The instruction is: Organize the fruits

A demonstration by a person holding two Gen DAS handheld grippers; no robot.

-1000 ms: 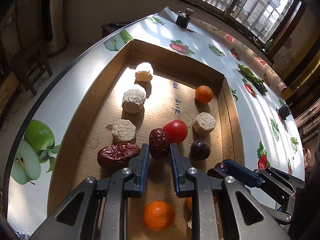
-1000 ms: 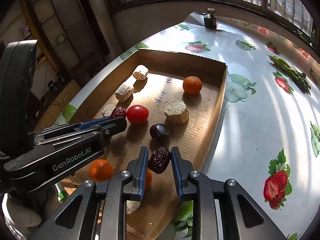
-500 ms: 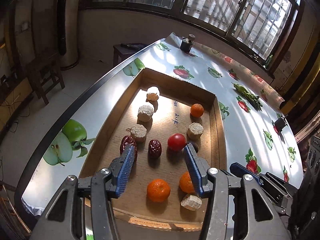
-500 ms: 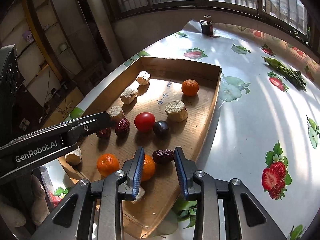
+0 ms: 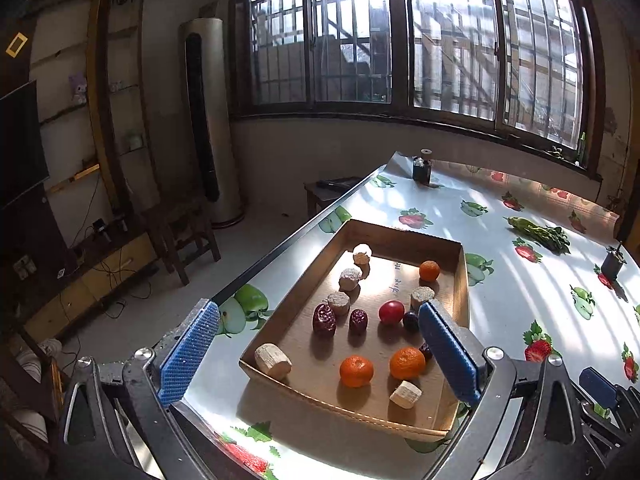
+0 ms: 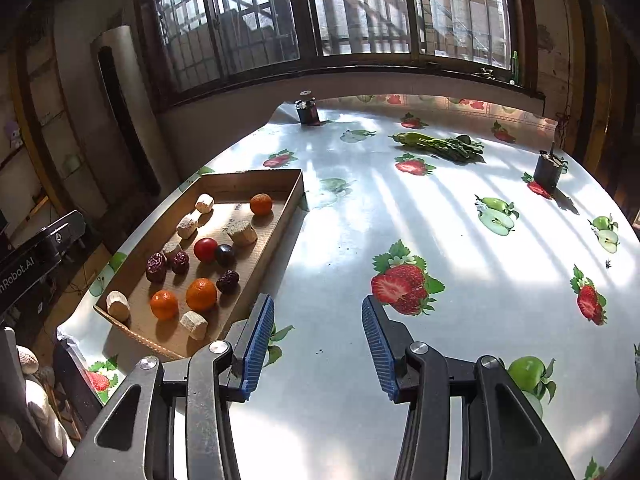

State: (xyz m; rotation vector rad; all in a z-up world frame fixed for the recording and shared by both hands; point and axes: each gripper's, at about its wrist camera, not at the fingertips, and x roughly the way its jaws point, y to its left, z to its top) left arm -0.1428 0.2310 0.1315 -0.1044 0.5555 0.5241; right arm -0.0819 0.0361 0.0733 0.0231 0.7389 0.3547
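Note:
A shallow cardboard tray point(image 5: 464, 292) point(image 6: 298, 190) on the table holds three oranges, a red tomato point(image 5: 391, 312) point(image 6: 205, 249), a dark plum point(image 6: 225, 254), three red dates and several pale corn-cob pieces. Two dates point(image 5: 324, 319) lie side by side left of the tomato; the third date point(image 6: 228, 281) lies beside an orange point(image 6: 201, 294). My left gripper point(image 5: 320, 354) is open and empty, raised well above the tray's near end. My right gripper point(image 6: 318, 344) is open and empty, over bare tablecloth to the right of the tray.
The table wears a glossy fruit-print cloth point(image 6: 440, 240). Green vegetables point(image 6: 438, 145) lie at the far side. Two small dark holders point(image 6: 308, 111) point(image 6: 550, 169) stand near the far edges. The table's left edge drops to the floor, with a stool point(image 5: 176, 232) and a tall air conditioner point(image 5: 208, 120) beyond.
Both grippers let go of their dates, opened wide and pulled up and back from the tray. The right gripper swung right over the tablecloth.

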